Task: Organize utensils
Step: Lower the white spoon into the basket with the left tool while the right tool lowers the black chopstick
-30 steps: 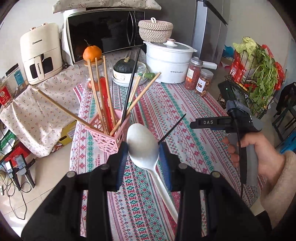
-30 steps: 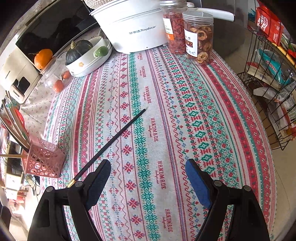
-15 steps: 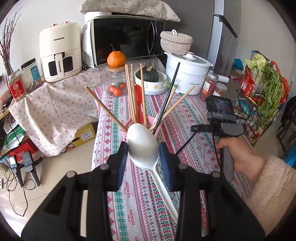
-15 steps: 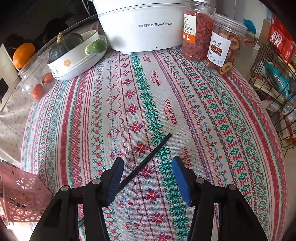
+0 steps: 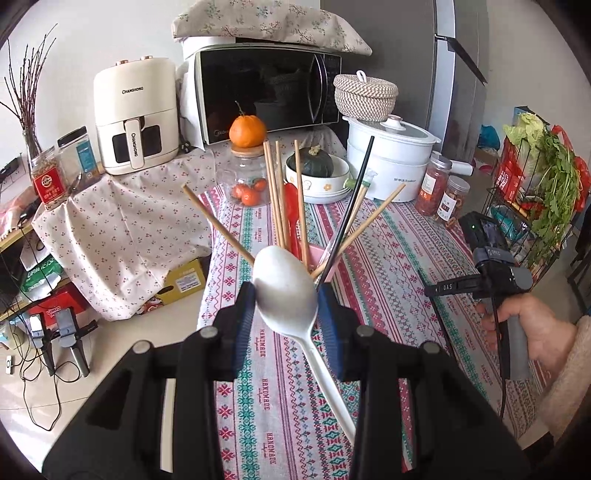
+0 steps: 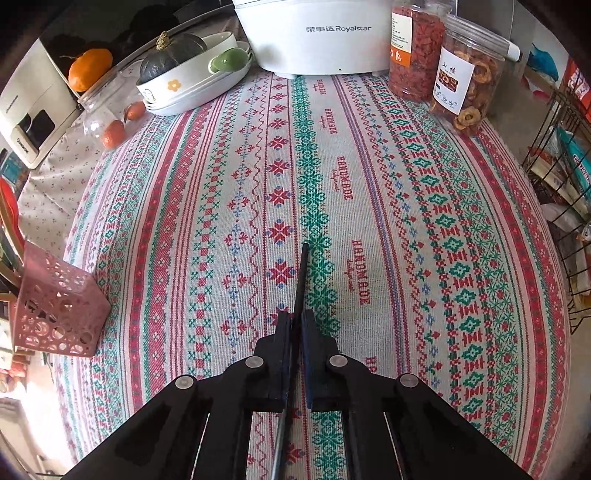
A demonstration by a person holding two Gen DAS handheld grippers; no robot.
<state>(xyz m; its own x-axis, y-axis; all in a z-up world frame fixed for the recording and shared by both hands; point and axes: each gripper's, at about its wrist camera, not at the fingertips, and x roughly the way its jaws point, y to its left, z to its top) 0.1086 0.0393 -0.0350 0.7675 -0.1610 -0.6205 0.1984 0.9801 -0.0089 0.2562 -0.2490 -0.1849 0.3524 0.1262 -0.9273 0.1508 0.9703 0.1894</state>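
Observation:
My left gripper (image 5: 286,295) is shut on a white plastic spoon (image 5: 286,291), bowl up between the pads, handle slanting down to the right, held above the table. Behind it stands the pink perforated utensil basket (image 5: 317,258) with several wooden chopsticks (image 5: 275,195), one black chopstick (image 5: 354,192) and a red utensil (image 5: 291,218). The basket also shows at the left of the right wrist view (image 6: 55,310). My right gripper (image 6: 295,319) is shut on a black chopstick (image 6: 302,273) that lies along the patterned tablecloth (image 6: 406,221), pointing away.
At the table's far end stand a white Royalstar pot (image 6: 317,33), two jars of dried food (image 6: 443,62), a bowl with a green squash (image 6: 184,62) and a glass jar of small oranges (image 6: 110,110). A wire rack (image 6: 565,184) stands off the right edge.
My right gripper has closed on the black chopstick, which now lies straight between the jaws. My left gripper has lifted and drawn back with the spoon; the basket now sits right behind it.

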